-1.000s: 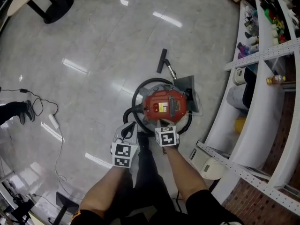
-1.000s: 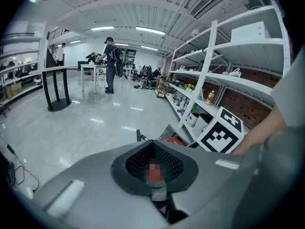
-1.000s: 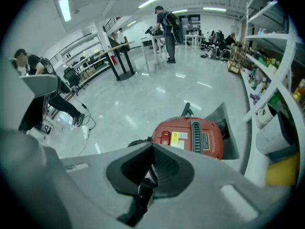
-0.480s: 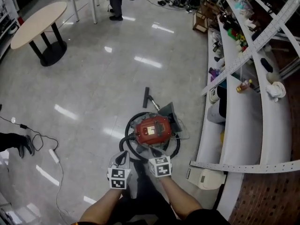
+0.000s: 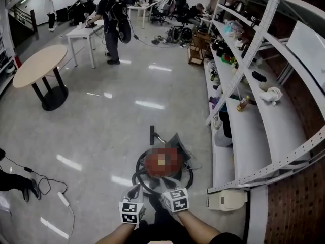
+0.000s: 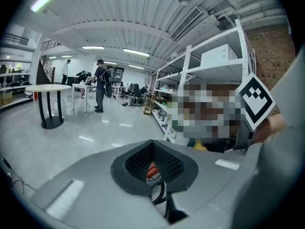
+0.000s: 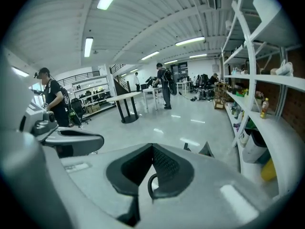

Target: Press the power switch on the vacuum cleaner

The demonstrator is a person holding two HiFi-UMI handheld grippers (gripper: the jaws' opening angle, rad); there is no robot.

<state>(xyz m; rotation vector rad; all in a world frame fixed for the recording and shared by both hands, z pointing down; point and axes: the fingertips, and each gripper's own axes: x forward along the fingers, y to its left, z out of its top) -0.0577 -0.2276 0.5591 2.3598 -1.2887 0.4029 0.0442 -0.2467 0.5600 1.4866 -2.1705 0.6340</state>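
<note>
Looking steeply down on a red, round canister vacuum cleaner (image 5: 163,162) parked on the glossy grey floor (image 5: 101,121), ringed by its black hose (image 5: 137,174), black floor nozzle (image 5: 152,134) on the far side. Top of the body masked by a mosaic patch, so no locating the power switch from here.

Left tool (image 6: 153,149): tips pressed together, pinching nothing; only a sliver of red body and a loop of black hose visible through the slit low between the pads. Right tool (image 7: 152,150): same story, tips together, nothing held, just pale floor and a curve of hose through the slit.

Key relation: vacuum ahead of and below both tools, down on the floor just left of the long white metal shelving (image 5: 254,151). In the head view, right tool lined up almost dead on the red body, left tool offset toward the left side of the hose ring. Right hand nearer, by judgement, though not by much. Both gripper views aimed out level across the room, toward a standing person with a backpack (image 5: 109,14), not down at the machine. So: tools pointed forward, apart from the vacuum, no contact anywhere.

Probably calls for dropping and tilting the right tool nose-down, closed tips as the pusher, coming in over the near rim. Possible snag: clipping the hose before reaching the top.
</note>
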